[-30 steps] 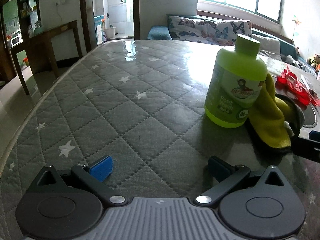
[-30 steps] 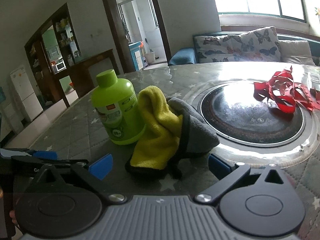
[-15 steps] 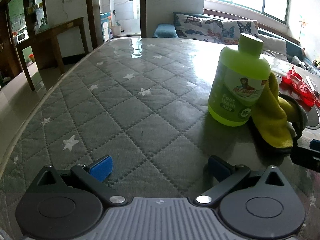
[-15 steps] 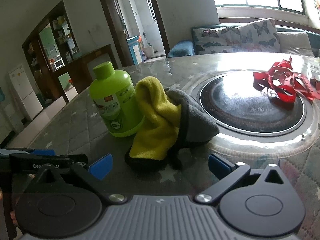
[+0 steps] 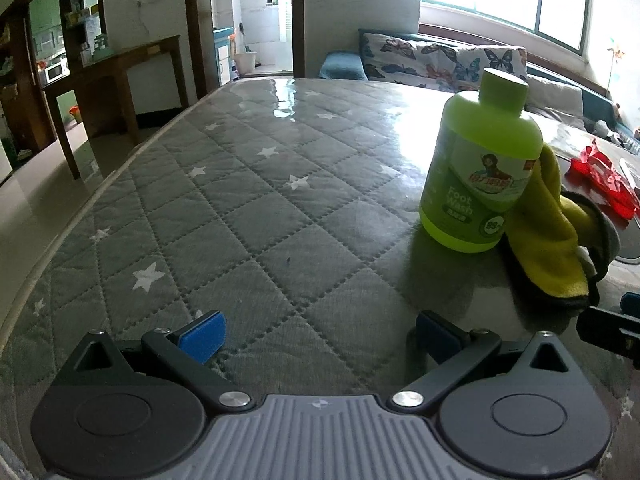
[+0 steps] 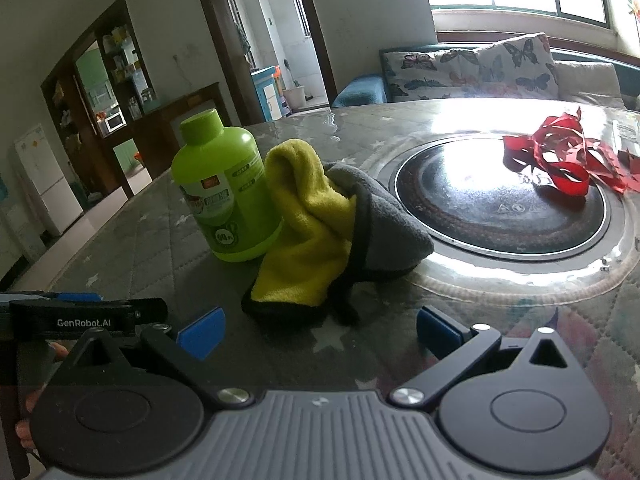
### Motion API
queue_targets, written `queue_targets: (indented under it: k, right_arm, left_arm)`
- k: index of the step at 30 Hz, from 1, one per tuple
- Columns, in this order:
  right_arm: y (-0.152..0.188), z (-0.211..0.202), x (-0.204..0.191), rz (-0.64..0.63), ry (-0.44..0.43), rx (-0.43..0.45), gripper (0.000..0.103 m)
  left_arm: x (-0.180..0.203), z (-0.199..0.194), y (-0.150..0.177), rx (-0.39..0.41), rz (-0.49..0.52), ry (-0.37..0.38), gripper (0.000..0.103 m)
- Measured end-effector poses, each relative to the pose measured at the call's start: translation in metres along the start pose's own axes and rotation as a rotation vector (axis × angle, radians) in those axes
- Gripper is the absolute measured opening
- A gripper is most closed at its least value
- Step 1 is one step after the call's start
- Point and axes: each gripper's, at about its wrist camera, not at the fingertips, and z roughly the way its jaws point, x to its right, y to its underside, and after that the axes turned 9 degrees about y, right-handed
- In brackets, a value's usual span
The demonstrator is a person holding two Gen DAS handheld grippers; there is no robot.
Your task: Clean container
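A lime-green capped bottle (image 5: 478, 168) (image 6: 226, 196) stands upright on the quilted table top. A crumpled yellow and grey cloth (image 5: 554, 236) (image 6: 324, 236) leans against its right side. My left gripper (image 5: 320, 338) is open and empty, low over the table, with the bottle ahead to its right. My right gripper (image 6: 320, 334) is open and empty too, just short of the cloth's near edge. The left gripper's black body (image 6: 88, 318) shows at the left edge of the right wrist view.
A round black hob plate (image 6: 500, 196) is set into the table behind the cloth, with red cut paper (image 6: 560, 156) on its far right. The table's left edge (image 5: 76, 220) curves away to the floor. A sofa with butterfly cushions (image 6: 472, 68) stands beyond.
Both grippers have drifted a little; the bottle and cloth sit slightly further right in the left wrist view. Neither gripper's fingers have changed. Bottle and cloth have not moved.
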Motion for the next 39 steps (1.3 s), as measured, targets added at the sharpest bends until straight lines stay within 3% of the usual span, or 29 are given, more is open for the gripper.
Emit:
queue_targets:
  k: [28,39]
  right_arm:
    - [0.0,0.004,0.017,0.007,0.067,0.043,0.103]
    - [-0.007,0.01,0.034,0.022,0.118,0.054,0.103]
  left_arm:
    - [-0.01,0.002,0.0,0.024,0.011,0.012,0.103]
    - [-0.034,0.011,-0.012,0.035,-0.01,-0.007,0.103]
